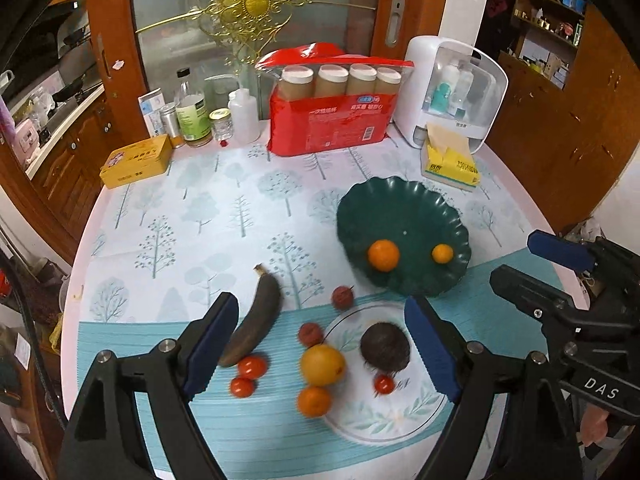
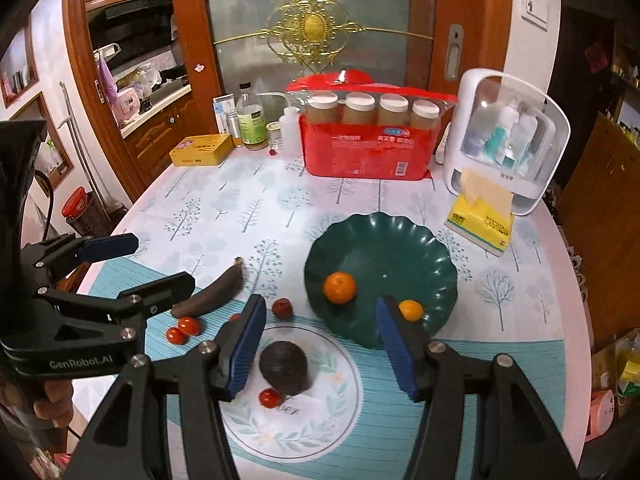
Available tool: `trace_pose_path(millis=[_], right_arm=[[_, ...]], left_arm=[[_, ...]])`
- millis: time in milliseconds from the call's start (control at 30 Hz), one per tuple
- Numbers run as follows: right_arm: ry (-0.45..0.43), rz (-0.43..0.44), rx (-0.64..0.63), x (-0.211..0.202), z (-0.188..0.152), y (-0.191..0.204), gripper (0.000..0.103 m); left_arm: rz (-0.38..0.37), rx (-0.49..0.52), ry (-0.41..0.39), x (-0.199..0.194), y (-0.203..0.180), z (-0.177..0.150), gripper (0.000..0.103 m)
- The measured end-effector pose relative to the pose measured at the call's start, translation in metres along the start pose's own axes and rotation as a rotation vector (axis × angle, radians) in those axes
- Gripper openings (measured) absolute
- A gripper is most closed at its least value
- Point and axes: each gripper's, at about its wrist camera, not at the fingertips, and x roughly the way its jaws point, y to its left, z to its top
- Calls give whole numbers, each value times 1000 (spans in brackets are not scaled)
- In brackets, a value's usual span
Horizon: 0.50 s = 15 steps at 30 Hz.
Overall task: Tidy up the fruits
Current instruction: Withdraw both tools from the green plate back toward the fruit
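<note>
A green scalloped plate holds a large orange and a small orange. A white floral plate holds a dark round fruit and a cherry tomato. On the cloth lie a blackened banana, two tomatoes, a yellow fruit, an orange and red dates. My left gripper is open above these. My right gripper is open over the plates.
At the table's back stand a red package of jars, a white dispenser, a yellow tissue pack, bottles and a yellow tin.
</note>
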Motion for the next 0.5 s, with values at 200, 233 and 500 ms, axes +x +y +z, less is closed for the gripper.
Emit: trace_pose_path(millis=[200,233,500], right_arm=[[7,-8,8,3,-8,33,63],[9,-14,8,6,-10,38,63],[89,-43,48,46,-41,55,65]], left_arm=[[7,-15,6,-7,43,-17,84],[9,-19,8,-6,50,-20,84],[20,-88,89,26,107,-64,84]])
